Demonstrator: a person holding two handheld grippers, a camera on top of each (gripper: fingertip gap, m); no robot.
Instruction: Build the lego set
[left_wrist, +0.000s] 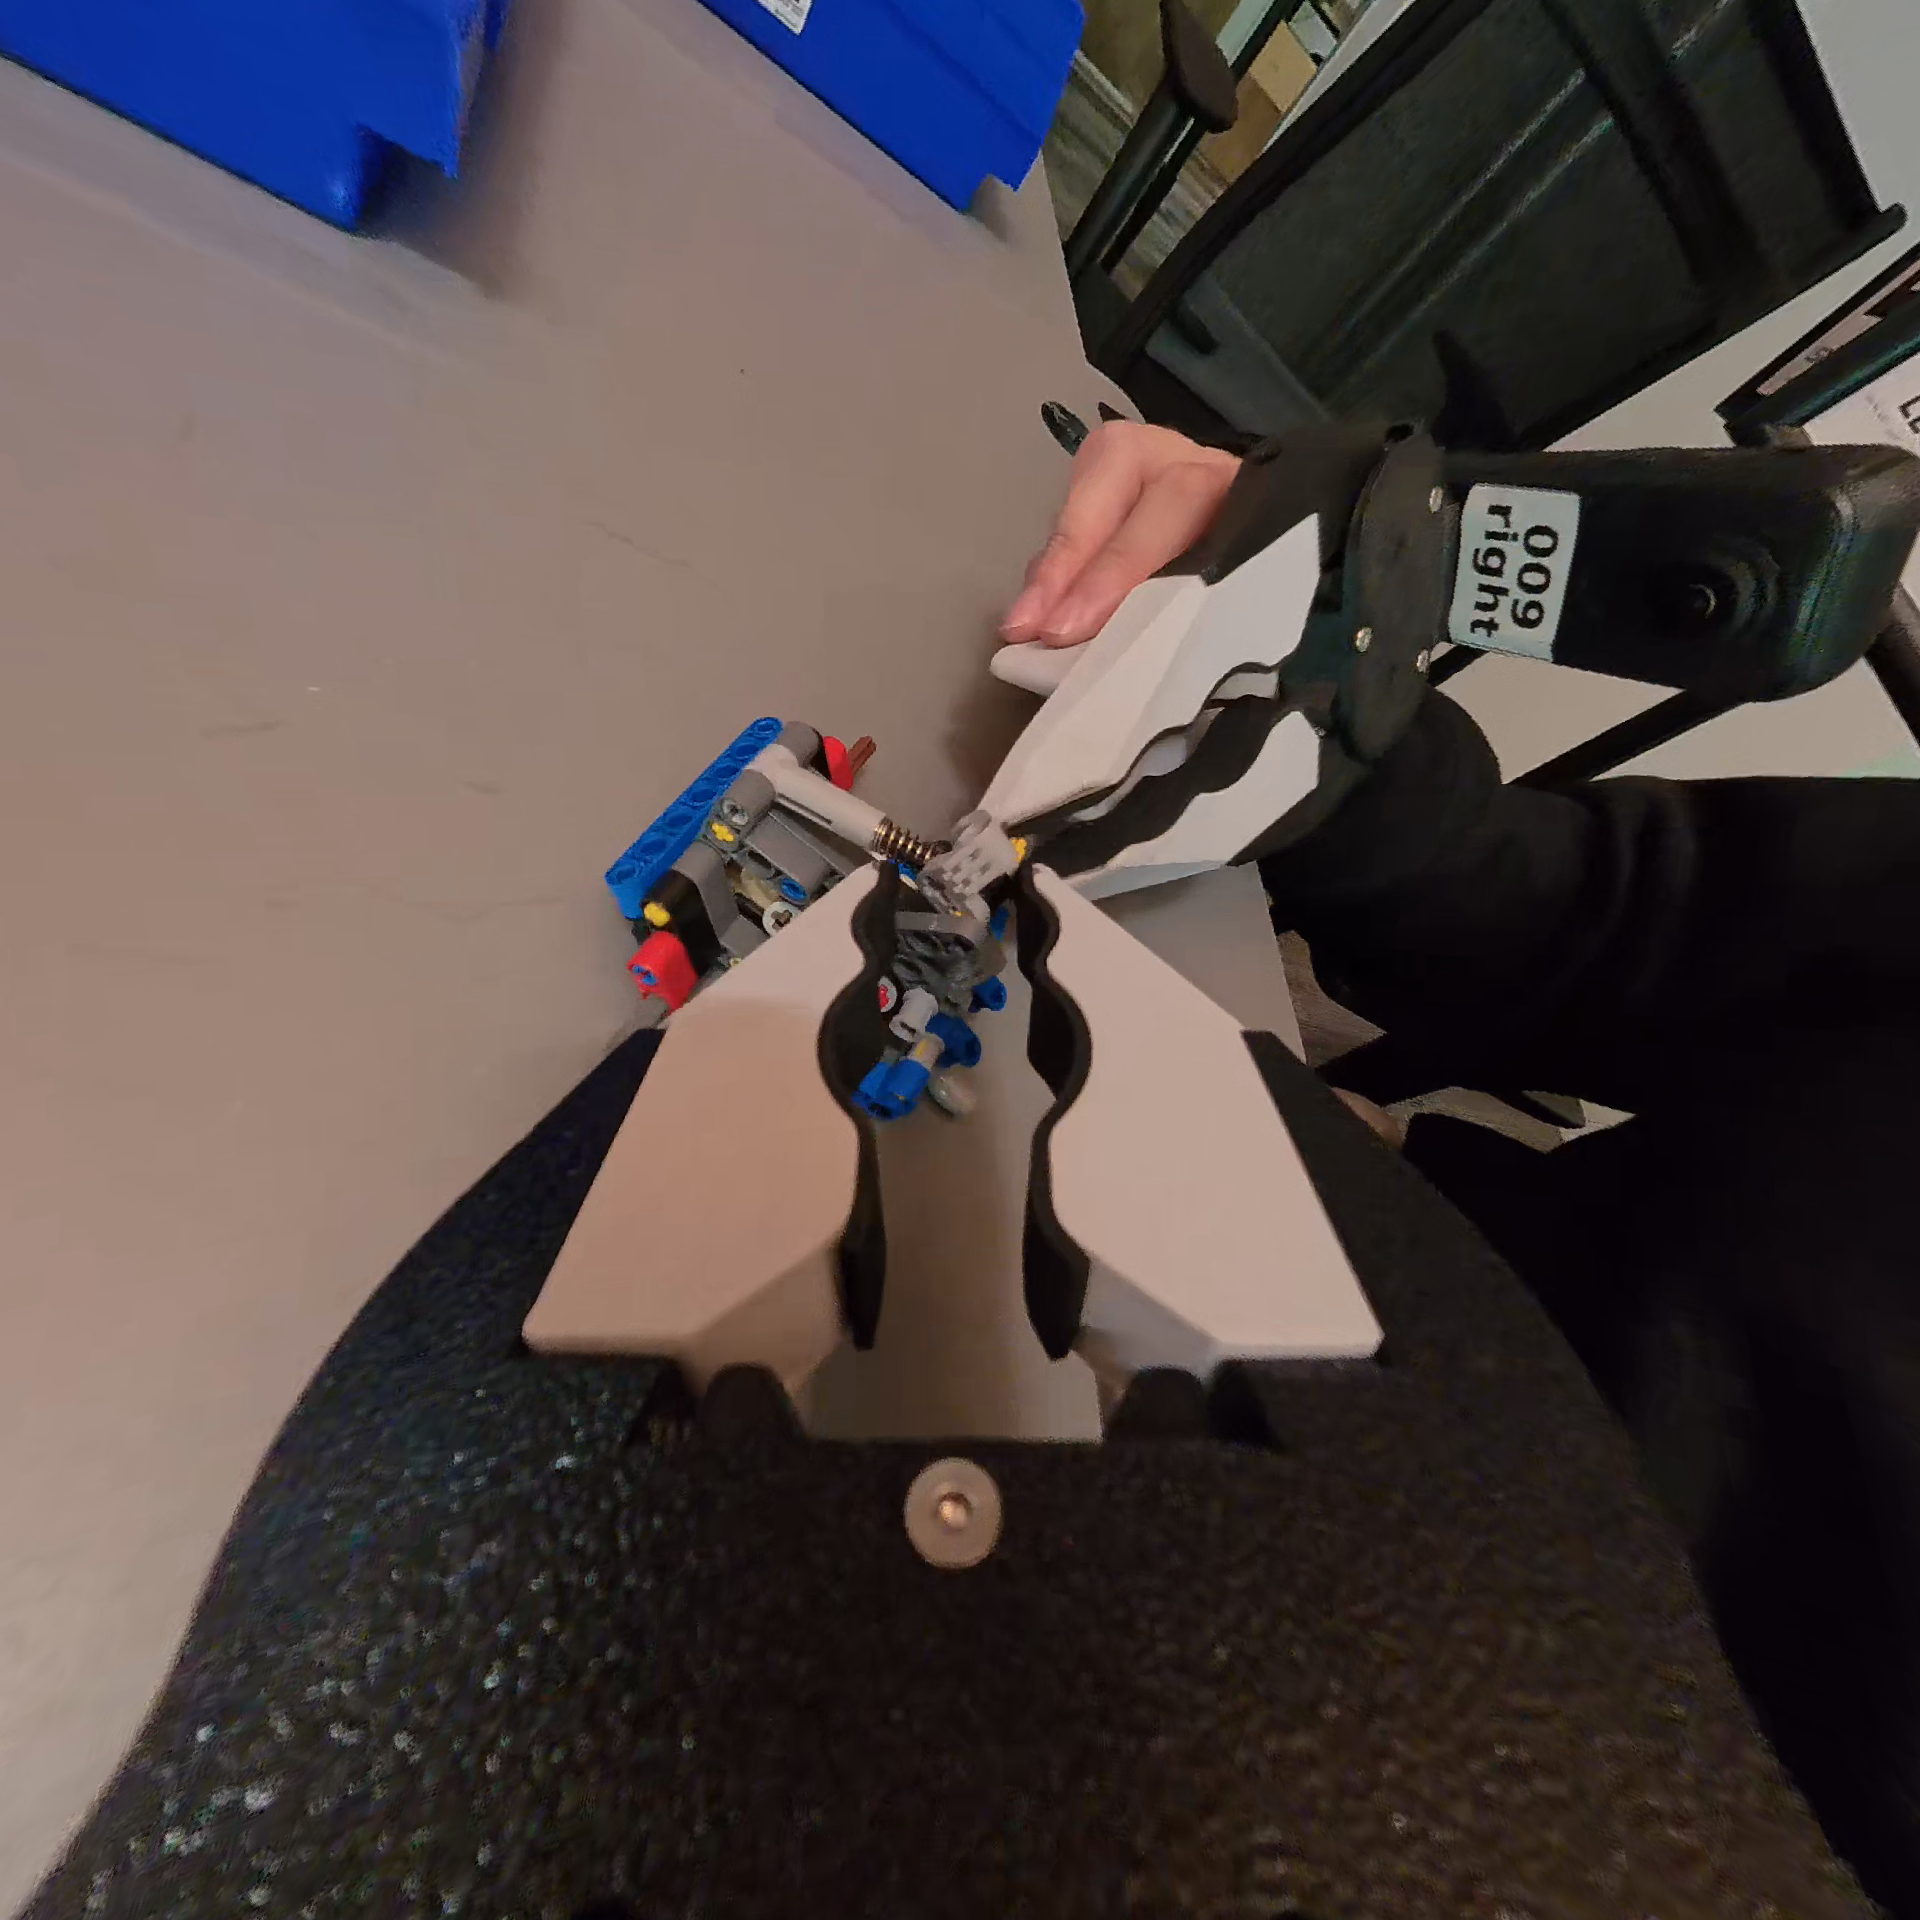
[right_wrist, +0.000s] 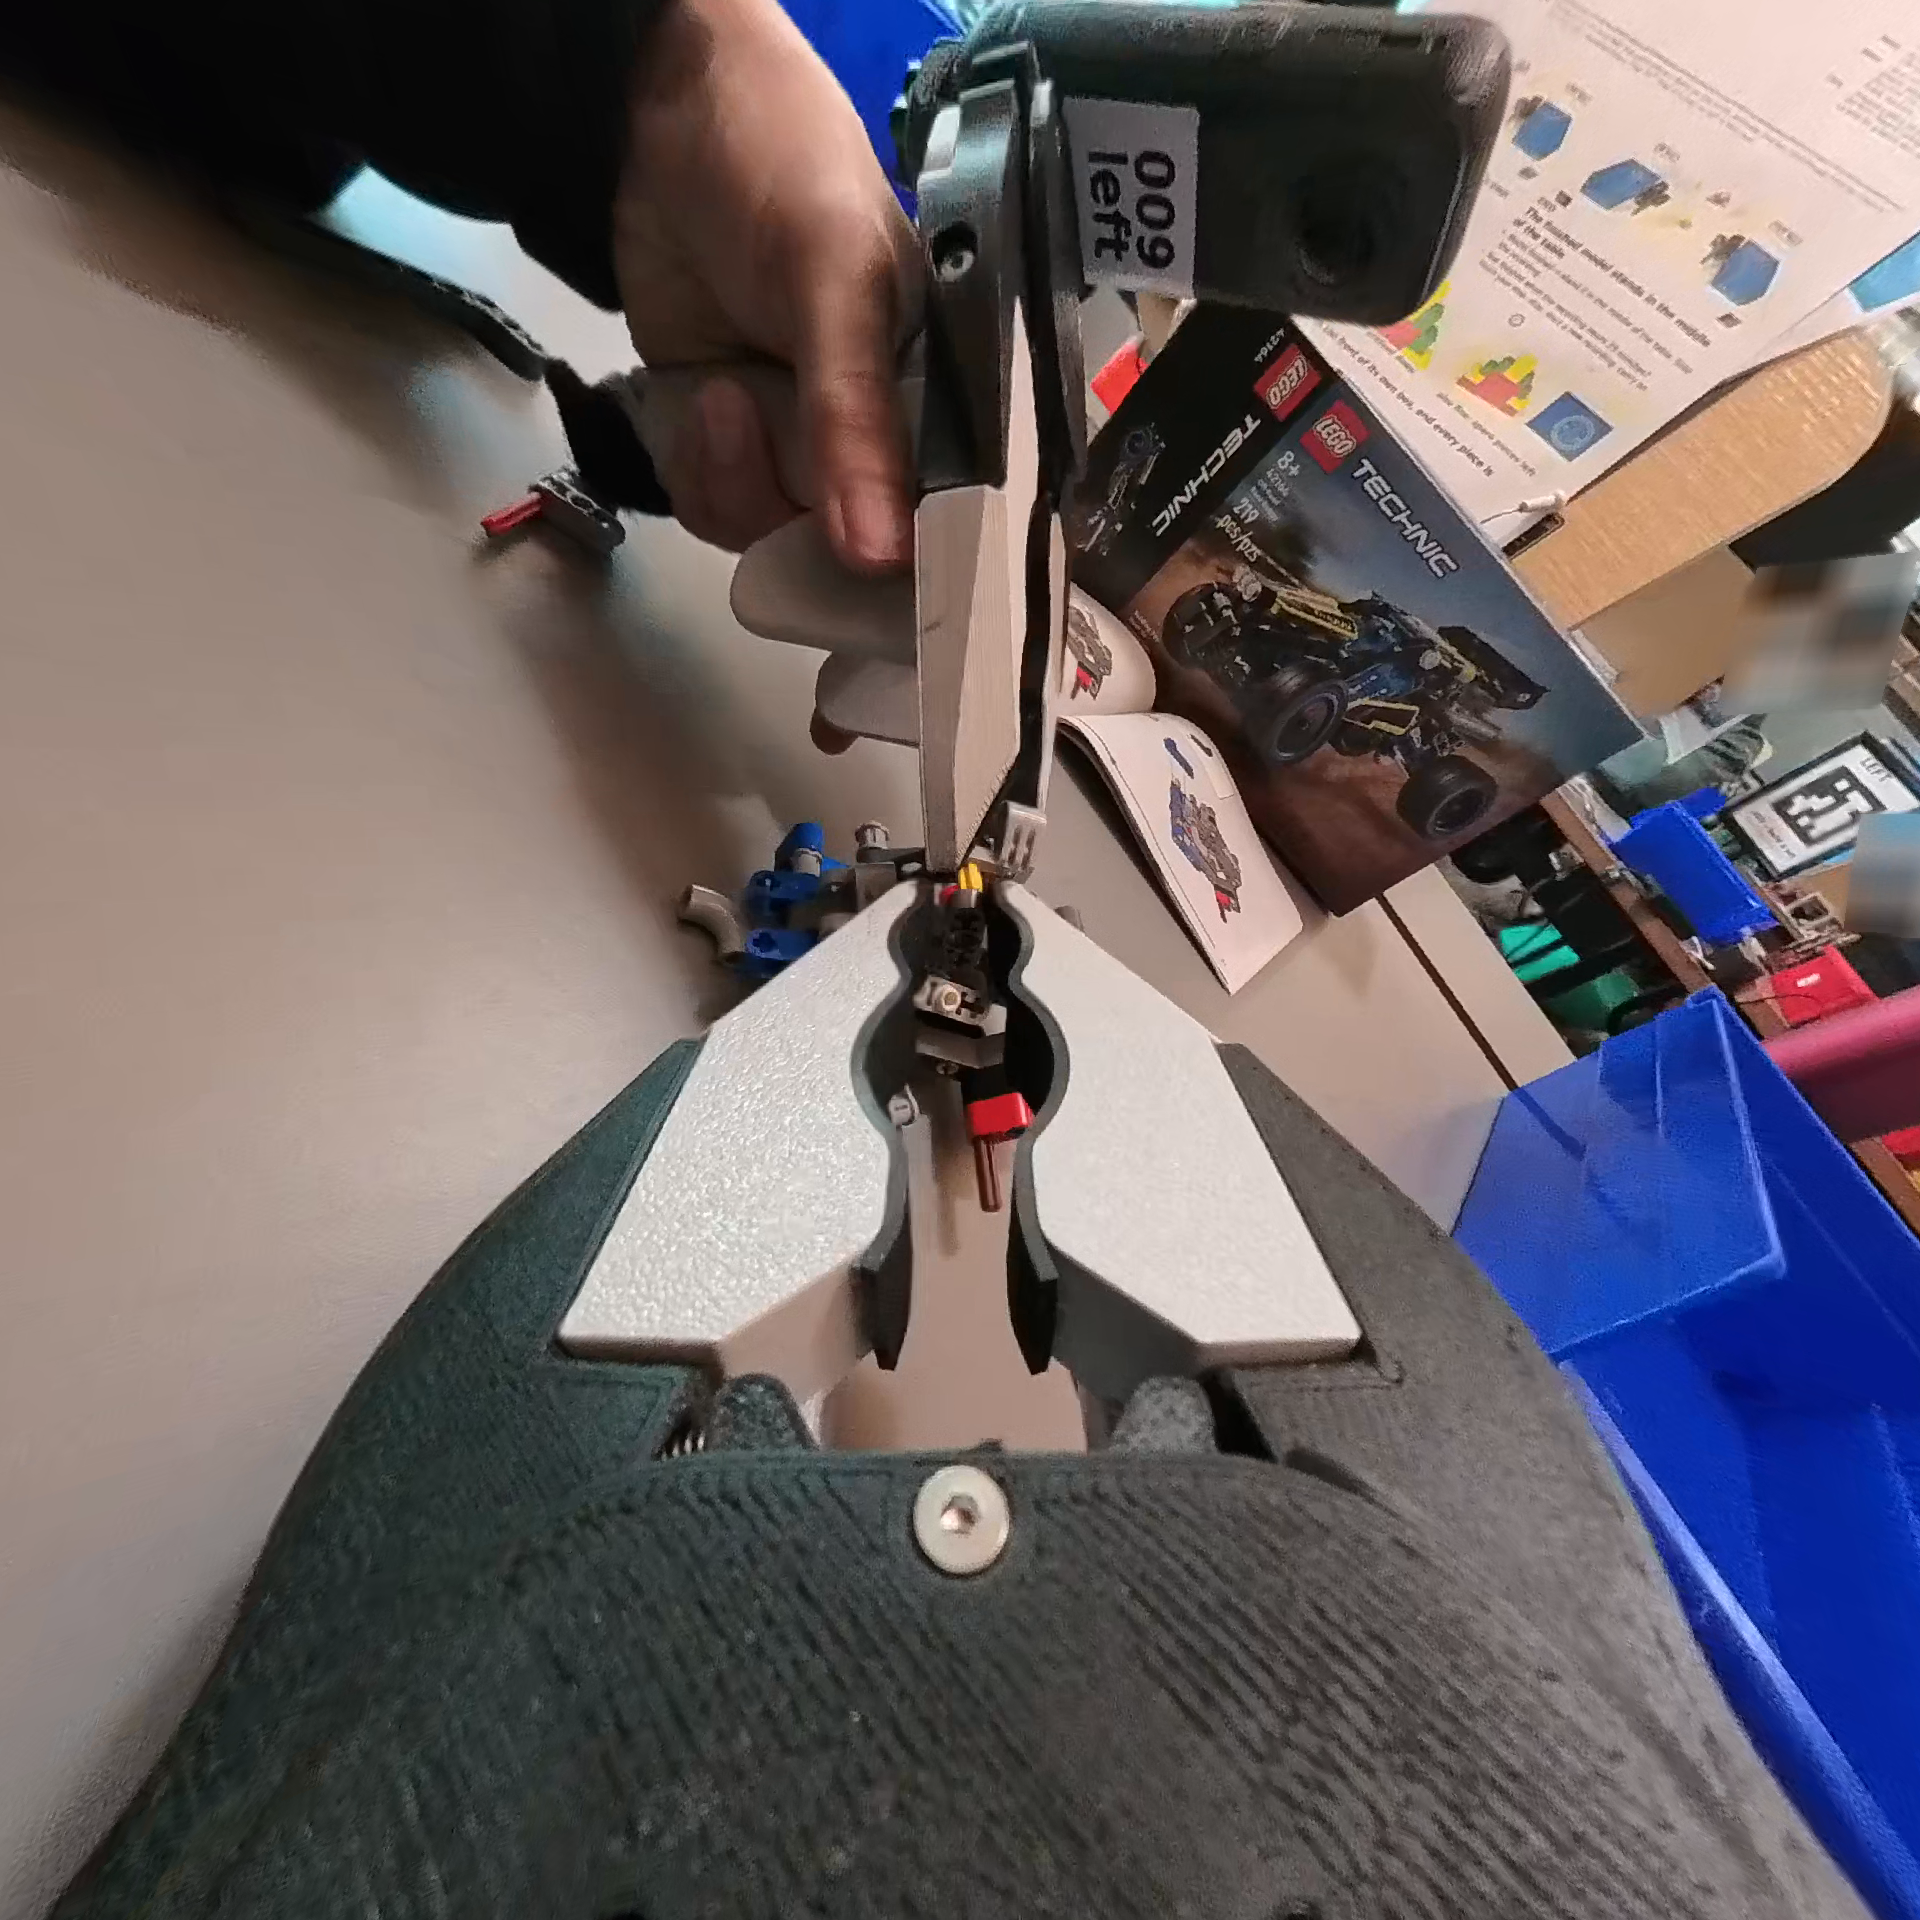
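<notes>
A grey worktop carries a small brick assembly at frame centre. The right hand-held gripper pinches its light grey connector; the left hand-held gripper straddles it, contact unclear. It looks light, rigid, and likely to pop apart; the blue beam seems the sturdier place to hold.

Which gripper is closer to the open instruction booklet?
Left. The left gripper hangs right beside the instruction booklet; the right gripper sits farther back, at the brick model.
</notes>
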